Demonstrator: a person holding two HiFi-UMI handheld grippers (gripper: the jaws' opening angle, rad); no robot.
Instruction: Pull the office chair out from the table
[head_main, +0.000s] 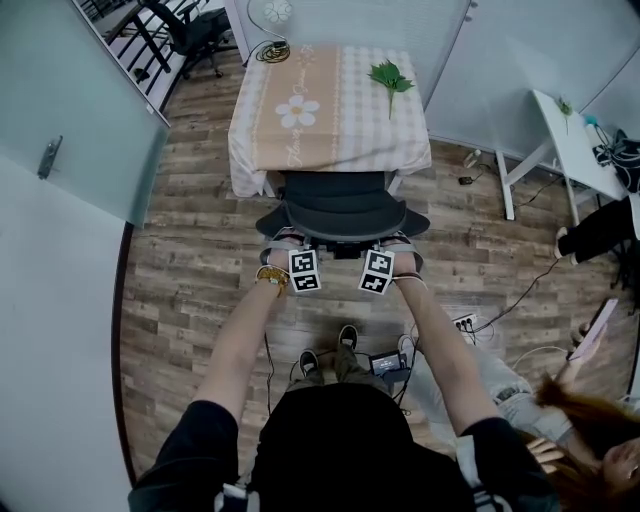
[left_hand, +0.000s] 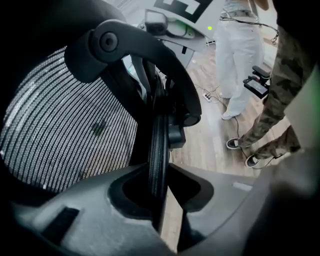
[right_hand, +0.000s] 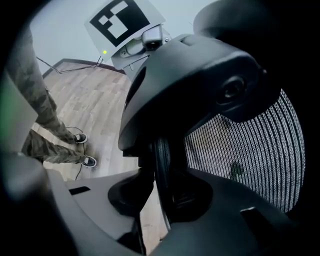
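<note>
I stand on a wood-plank floor (head_main: 190, 270) in a white-walled room, with a frosted glass door (head_main: 60, 120) to my left and a white side table (head_main: 570, 140) to my right. Cables (head_main: 520, 300) trail over the planks. The table (head_main: 340, 140) ahead wears a peach cloth with a green leaf (head_main: 390, 77) lying on it. The office chair (head_main: 342, 208) sits at the table's near edge, backrest towards me. My left tongs (left_hand: 159, 187) and right tongs (right_hand: 162, 192) each clamp a side rim of the mesh backrest.
</note>
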